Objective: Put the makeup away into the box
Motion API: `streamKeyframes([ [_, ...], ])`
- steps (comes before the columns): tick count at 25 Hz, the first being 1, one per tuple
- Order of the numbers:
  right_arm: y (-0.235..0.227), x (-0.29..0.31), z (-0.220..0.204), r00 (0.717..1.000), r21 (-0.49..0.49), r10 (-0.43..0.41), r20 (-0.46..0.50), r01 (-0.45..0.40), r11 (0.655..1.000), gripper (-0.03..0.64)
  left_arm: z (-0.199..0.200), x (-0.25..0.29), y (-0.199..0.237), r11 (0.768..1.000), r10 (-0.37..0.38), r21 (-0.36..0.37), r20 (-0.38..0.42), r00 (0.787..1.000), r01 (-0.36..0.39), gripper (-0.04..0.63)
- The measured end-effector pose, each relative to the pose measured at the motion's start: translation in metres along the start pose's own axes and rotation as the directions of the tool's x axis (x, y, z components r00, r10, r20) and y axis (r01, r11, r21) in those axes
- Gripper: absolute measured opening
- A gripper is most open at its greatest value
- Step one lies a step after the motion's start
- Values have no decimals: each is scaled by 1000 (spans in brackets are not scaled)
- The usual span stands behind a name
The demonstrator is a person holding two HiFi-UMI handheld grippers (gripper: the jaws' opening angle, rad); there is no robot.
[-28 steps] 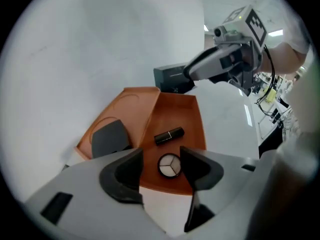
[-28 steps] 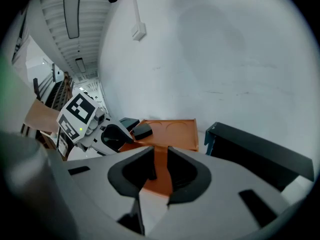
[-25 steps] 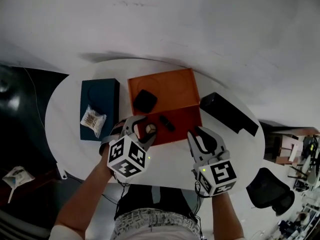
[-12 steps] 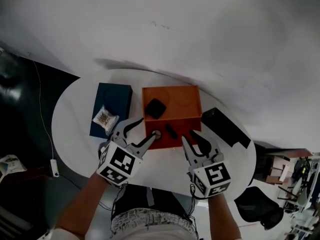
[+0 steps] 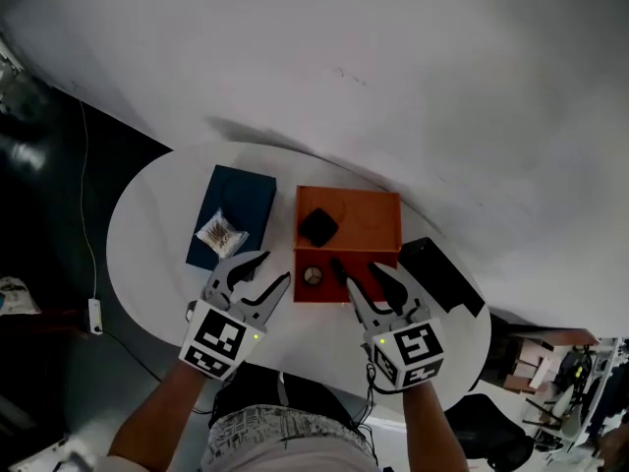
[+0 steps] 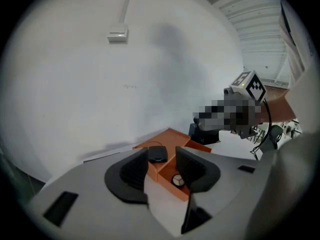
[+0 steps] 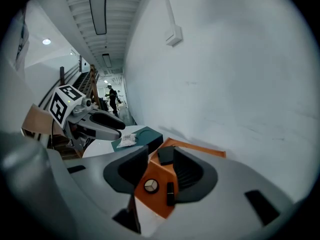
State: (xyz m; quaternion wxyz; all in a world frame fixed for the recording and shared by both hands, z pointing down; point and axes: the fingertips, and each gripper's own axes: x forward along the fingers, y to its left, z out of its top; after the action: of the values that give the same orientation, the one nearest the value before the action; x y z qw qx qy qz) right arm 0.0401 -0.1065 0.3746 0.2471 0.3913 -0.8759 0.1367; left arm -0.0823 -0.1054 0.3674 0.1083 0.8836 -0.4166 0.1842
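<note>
Looking down from my head, a white round table [image 5: 147,249] fills the middle of the frame, with an open orange box [image 5: 378,226] at its centre. My left gripper [image 5: 273,267] hangs at the lower left, just off the box's near left corner. Its jaws are apart and closing, and nothing is gripped between them. My right gripper [image 5: 360,273] sits at the lower right, over the box's near edge. Its jaws are apart and opening, and they too grasp nothing. The makeup already lies in the box: a square black compact [image 5: 317,227] in the upper part, a round compact [image 5: 313,276] in the darker near section, and a slim black tube [image 5: 337,266] just right of it. In the right gripper view, the round compact [image 7: 149,185] and the tube [image 7: 170,191] show below the gap between the jaws. To the left of the orange box is a dark blue box [image 5: 241,195] with a clear packet [image 5: 221,232] lying on it. A long black case [image 5: 442,273] lies at the right.
</note>
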Motion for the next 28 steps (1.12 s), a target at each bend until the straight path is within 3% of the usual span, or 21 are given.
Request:
streamKeyframes([
  [13,0,60,1,996,-32,59,-65,-61,998,271,-8,-1,42,998,25,-55,25,999,-24,175],
  [28,-5,135,-20,972,-123,97,-212,-126,984,359,-21,27,73,995,-18,-94,10,1000,19,172],
])
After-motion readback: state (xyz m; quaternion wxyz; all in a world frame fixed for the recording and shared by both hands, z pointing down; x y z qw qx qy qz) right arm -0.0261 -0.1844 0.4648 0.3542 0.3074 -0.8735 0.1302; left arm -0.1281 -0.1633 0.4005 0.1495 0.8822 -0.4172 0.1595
